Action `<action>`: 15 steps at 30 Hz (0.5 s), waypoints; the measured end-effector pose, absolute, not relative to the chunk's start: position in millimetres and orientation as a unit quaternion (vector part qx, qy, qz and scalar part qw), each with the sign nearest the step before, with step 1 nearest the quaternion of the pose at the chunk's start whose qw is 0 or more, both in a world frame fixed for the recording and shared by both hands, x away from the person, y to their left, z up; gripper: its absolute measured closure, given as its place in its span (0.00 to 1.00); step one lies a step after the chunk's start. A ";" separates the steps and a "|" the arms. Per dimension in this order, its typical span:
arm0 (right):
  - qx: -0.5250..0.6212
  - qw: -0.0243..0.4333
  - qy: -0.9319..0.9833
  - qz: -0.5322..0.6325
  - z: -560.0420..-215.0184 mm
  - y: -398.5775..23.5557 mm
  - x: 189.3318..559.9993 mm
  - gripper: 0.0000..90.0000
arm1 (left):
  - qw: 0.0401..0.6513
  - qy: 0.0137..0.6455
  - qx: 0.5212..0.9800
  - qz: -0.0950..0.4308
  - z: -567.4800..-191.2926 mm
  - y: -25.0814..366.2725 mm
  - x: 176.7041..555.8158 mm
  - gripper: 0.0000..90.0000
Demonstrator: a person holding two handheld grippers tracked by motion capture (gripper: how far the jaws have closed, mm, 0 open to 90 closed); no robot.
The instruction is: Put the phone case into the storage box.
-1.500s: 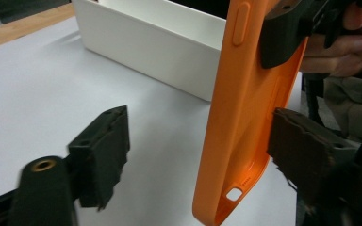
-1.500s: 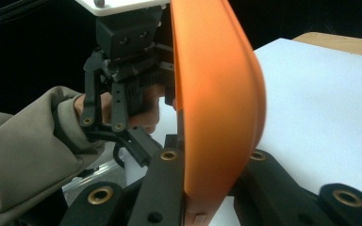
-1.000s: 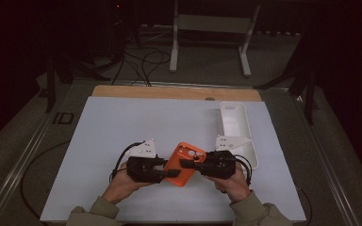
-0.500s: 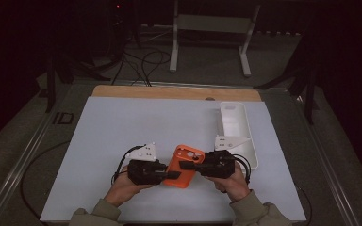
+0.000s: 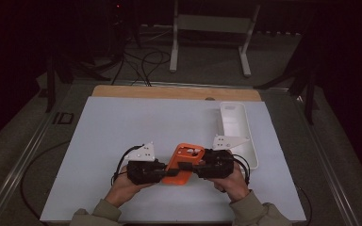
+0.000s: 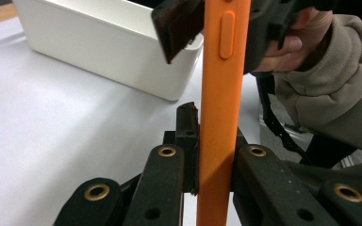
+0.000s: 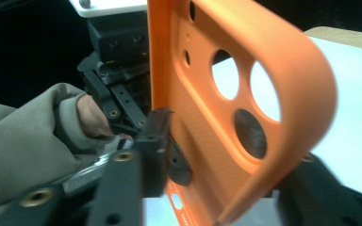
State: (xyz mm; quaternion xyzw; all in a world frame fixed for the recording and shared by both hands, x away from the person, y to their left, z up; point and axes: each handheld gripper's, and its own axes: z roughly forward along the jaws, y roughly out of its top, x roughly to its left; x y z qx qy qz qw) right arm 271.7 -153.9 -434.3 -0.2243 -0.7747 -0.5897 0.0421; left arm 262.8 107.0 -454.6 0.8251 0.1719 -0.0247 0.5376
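Your left gripper (image 5: 162,172) at seven o'clock is clenched on the orange phone case (image 5: 183,164), held off the white mat (image 5: 122,122) between both hands. Your right gripper (image 5: 188,165), at five o'clock, has just been opening, its jaws loose around the case. This looks like a handover; next, draw the right gripper clear, with the white bin (image 5: 238,132) at three o'clock.

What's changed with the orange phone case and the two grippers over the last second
The left gripper has just been closing and now clamps the orange phone case. The right gripper has just been opening, its jaws loosening around the case's other end. Both hands, the case and the white bin stayed in place.
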 end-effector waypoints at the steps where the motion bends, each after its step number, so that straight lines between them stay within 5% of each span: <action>1: -0.224 0.042 -0.775 -0.590 -434.3 -153.9 271.7 0.61 | 0.538 0.172 0.825 -0.025 -454.6 107.0 262.8 0.95; 2: -0.232 0.035 -0.777 -0.584 -433.9 -153.4 271.3 0.50 | 0.539 0.175 0.824 -0.020 -454.1 108.2 262.7 0.95; 8: -0.252 0.007 -0.781 -0.572 -433.4 -152.6 270.8 0.29 | 0.540 0.183 0.821 -0.010 -452.7 110.7 262.5 0.95; 15: -0.265 -0.028 -0.789 -0.553 -433.6 -151.3 270.0 0.17 | 0.541 0.194 0.818 0.005 -451.6 113.0 262.8 0.95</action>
